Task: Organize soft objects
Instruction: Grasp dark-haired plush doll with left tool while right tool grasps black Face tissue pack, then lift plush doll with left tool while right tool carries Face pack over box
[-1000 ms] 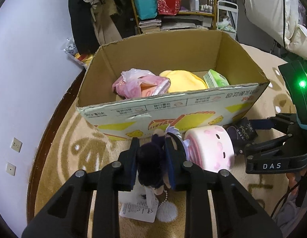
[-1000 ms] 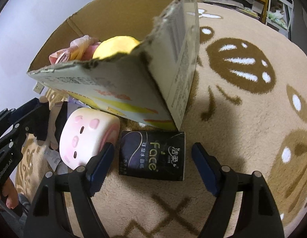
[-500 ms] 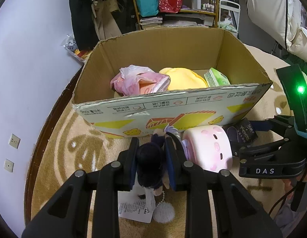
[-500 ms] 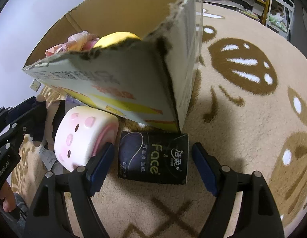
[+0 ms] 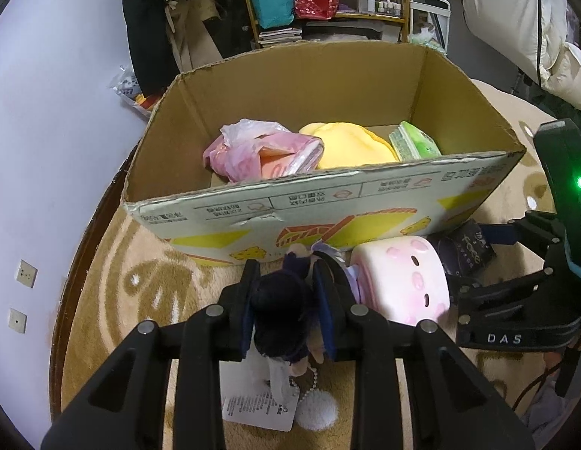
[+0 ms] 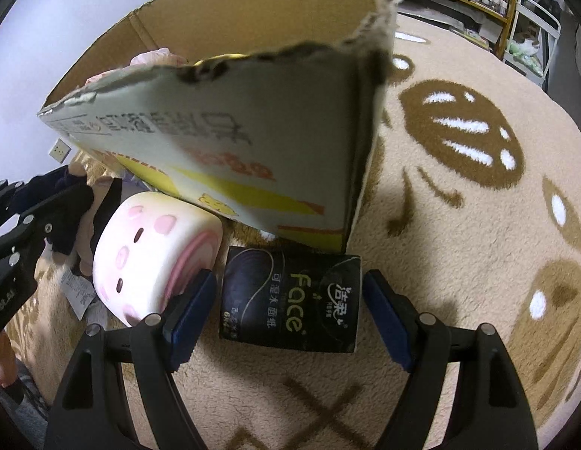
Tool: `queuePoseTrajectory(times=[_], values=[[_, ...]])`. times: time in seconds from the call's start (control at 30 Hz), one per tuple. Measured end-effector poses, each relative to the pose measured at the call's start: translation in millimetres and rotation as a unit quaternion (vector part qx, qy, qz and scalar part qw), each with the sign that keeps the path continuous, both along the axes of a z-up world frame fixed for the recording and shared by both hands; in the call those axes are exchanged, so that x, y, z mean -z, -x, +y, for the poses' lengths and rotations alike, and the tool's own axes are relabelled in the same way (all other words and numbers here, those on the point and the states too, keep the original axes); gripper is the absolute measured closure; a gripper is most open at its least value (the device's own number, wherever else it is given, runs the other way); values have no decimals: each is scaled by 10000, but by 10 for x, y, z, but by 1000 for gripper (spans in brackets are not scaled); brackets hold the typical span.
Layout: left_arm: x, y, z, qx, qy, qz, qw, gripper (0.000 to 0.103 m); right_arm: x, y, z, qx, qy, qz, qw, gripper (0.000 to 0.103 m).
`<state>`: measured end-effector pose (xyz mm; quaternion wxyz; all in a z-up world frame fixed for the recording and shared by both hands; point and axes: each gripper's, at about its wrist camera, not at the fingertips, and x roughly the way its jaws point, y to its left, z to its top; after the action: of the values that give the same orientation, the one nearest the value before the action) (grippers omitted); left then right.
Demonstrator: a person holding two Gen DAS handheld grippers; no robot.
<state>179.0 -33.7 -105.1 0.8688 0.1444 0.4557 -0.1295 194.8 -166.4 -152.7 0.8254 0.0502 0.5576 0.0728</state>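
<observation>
The left gripper clasps a small dark-haired plush doll just before the printed front wall of the open brown cardboard box, its jaws easing apart. The right gripper stands wide, unclenched, astride a black tissue pack at the box's front corner. A pink-spotted white roll-shaped plush lies between doll and pack. Open beige patterned carpet stretches right of the box.
</observation>
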Motion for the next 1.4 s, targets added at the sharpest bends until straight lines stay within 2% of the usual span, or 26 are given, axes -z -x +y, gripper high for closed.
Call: queuePoseTrajectory(times=[0.13, 0.27, 0.43, 0.73, 1.0, 1.23, 1.4], values=[[-25, 16, 26, -32, 102, -4, 9999, 79, -1, 65, 41, -40, 257, -47, 9997, 32], [-81, 56, 71, -131, 246, 3, 9996, 80, -21, 122, 65, -42, 319, -90, 9994, 33], [-146, 127, 114, -181, 225, -63, 9996, 80, -129, 208, 36, -39, 400, -263, 9988, 33], [-271, 188, 197, -339, 210, -224, 9990, 80, -413, 401, -51, 57, 190, -594, 9980, 33], [-489, 292, 273, -492, 168, -493, 9974, 80, -773, 513, -153, 76, -48, -927, 9957, 33], [-796, 361, 372, -635, 89, -955, 9934, 80, -1087, 653, -119, -31, -151, -1299, 9914, 33], [-1062, 374, 479, -781, 198, -1327, 9879, 80, -1290, 586, -103, -88, -147, -1619, 9867, 33]])
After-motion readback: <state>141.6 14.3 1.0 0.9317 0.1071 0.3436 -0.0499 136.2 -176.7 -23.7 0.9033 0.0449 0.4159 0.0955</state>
